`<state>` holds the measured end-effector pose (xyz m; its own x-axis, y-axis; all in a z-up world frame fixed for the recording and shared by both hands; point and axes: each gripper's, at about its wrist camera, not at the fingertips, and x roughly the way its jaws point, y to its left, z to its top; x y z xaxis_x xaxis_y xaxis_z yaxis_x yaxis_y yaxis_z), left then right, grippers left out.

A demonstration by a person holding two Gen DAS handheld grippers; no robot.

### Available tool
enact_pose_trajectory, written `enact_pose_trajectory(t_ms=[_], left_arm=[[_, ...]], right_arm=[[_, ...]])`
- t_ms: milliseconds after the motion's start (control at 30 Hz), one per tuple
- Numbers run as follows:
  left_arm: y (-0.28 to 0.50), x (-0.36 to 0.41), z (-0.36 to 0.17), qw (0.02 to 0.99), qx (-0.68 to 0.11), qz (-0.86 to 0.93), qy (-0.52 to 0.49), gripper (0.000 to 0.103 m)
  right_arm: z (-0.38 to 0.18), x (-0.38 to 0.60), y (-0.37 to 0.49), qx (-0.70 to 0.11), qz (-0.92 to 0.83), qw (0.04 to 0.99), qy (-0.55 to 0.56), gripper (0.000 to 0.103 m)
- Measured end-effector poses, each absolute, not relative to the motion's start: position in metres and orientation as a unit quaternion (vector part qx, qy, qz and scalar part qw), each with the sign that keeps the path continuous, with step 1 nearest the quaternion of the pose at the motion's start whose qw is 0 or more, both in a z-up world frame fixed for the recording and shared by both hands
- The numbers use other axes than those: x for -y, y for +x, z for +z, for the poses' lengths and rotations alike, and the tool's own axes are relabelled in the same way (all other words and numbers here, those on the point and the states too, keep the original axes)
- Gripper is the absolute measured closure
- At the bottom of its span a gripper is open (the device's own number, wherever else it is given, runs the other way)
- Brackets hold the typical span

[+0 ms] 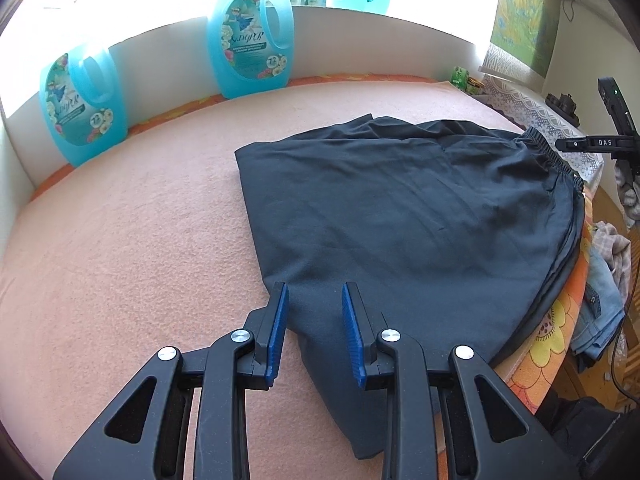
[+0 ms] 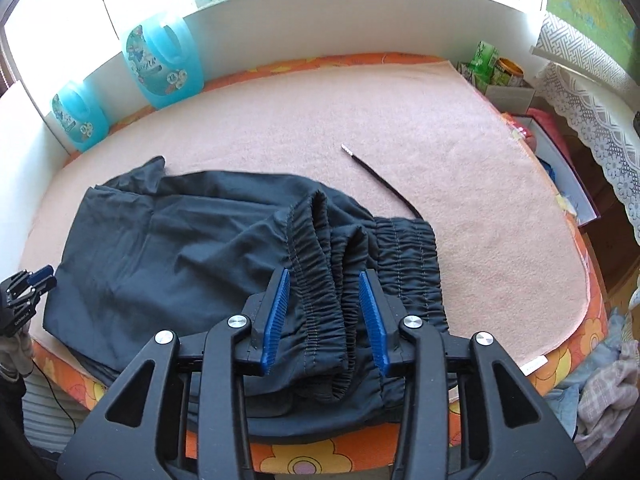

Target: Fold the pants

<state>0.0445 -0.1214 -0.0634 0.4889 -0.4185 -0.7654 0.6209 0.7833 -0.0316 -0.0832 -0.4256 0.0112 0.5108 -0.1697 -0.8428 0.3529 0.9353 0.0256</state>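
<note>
Dark pants lie folded on the pink blanket, with the elastic waistband at the far right. My left gripper hovers open over the left end of the pants, and nothing is pinched between its blue pads. In the right wrist view the waistband stands bunched in loose folds between the fingers of my right gripper. Both ribbed pad faces show bare and the cloth looks unsqueezed. A black drawstring trails onto the blanket. The left gripper shows small at the pants' left edge.
Two blue detergent bottles stand against the white back wall. Small boxes and a jar sit at the far right corner. Loose clothes are piled off the right edge, where the pants overhang the flowered cover.
</note>
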Motion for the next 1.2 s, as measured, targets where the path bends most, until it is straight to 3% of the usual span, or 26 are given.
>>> enact_pose_trajectory(t_ms=[133,333,500,667,800,900,1200], left_arm=[[0.030,0.127,-0.066,0.853,-0.394,-0.306,0.150,0.077],[0.025,0.121,-0.083,0.847,-0.418,-0.297,0.140,0.077],[0.018,0.109,-0.085,0.852,-0.416,-0.293,0.125,0.073],[0.021,0.093,-0.080,0.860,-0.418,-0.283,0.080,0.071],[0.026,0.086,-0.079,0.865,-0.417,-0.275,0.041,0.062],[0.031,0.083,-0.083,0.861,-0.427,-0.278,0.008,0.062],[0.036,0.074,-0.087,0.846,-0.449,-0.281,-0.062,0.062]], right_arm=[[0.014,0.393,-0.069,-0.453,-0.093,0.884,0.071,0.062],[-0.025,0.377,-0.034,-0.487,-0.102,0.867,0.021,0.062],[-0.050,0.417,-0.026,-0.525,-0.133,0.836,0.086,0.062],[-0.042,0.406,-0.020,-0.520,-0.141,0.839,0.074,0.061],[-0.022,0.369,-0.003,-0.507,-0.094,0.853,0.084,0.058],[-0.010,0.326,0.019,-0.506,-0.035,0.857,0.087,0.044],[-0.018,0.195,0.104,-0.549,0.082,0.830,0.063,0.044]])
